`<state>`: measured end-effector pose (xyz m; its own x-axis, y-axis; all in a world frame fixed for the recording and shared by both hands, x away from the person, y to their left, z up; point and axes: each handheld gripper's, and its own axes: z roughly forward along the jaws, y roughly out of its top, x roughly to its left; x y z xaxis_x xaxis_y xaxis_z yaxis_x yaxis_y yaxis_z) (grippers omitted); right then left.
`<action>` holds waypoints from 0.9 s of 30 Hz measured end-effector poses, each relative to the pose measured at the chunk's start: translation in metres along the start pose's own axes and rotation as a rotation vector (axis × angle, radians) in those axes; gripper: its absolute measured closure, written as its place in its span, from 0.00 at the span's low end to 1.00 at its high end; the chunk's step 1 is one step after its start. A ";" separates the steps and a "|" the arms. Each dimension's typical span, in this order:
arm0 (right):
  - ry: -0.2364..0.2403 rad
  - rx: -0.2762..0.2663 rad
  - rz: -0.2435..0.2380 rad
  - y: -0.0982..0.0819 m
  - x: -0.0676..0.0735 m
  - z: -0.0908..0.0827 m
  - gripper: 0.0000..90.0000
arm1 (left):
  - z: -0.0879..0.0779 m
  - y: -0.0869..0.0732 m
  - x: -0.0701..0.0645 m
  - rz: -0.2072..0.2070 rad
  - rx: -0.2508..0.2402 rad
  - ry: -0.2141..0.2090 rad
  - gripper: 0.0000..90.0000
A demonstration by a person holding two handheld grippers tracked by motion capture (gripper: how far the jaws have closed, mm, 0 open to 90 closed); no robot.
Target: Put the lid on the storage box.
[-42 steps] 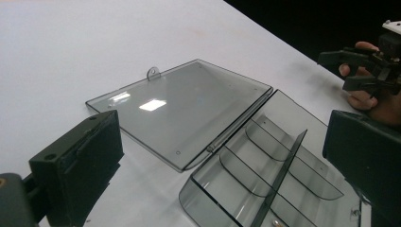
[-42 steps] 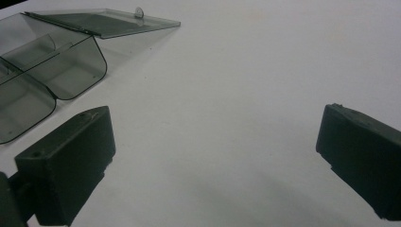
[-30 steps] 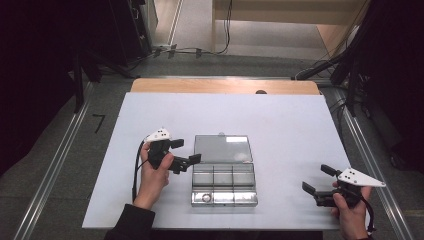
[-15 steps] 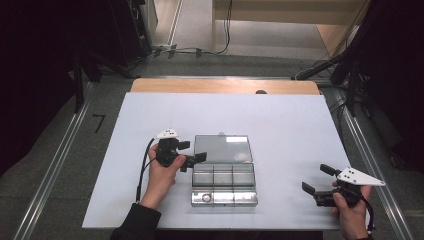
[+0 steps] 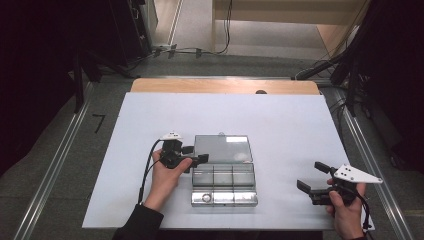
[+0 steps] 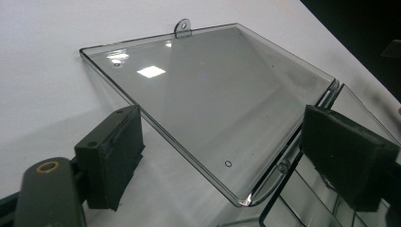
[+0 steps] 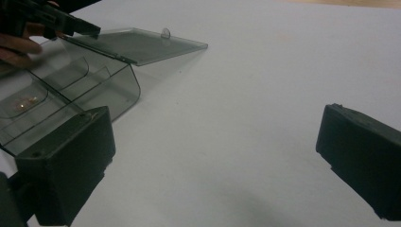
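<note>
While the smoky clear-plastic compartment box (image 5: 224, 175) lies mid-bench, its lid (image 6: 208, 99) flung flat behind it, my left tool (image 5: 194, 158), jaws just narrowing yet gripping nothing, straddles that light, stiff, slippery lid's near corner, the best hold.

White counter (image 5: 280, 120) with a wooden strip (image 5: 225, 86) along its far edge, clear plastic compartment box (image 5: 224, 184) lying open near the front, lid (image 5: 222, 149) flat on the surface
</note>
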<state>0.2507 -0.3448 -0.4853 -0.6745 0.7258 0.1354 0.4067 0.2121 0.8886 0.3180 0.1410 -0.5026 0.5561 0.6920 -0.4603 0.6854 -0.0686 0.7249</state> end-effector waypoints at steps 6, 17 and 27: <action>0.028 -0.017 0.015 0.012 0.010 0.007 0.00 | 0.000 0.000 0.002 -0.028 0.006 0.010 0.22; 0.063 -0.027 -0.003 0.032 0.023 0.023 0.00 | -0.002 0.001 0.004 -0.048 0.001 0.009 0.25; 0.097 -0.024 0.007 0.047 0.030 0.043 0.00 | -0.003 0.000 0.006 -0.056 0.003 0.007 0.26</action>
<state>0.2765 -0.2850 -0.4589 -0.7283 0.6604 0.1827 0.3980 0.1908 0.8973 0.3199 0.1471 -0.5042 0.5141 0.6995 -0.4964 0.7166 -0.0323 0.6967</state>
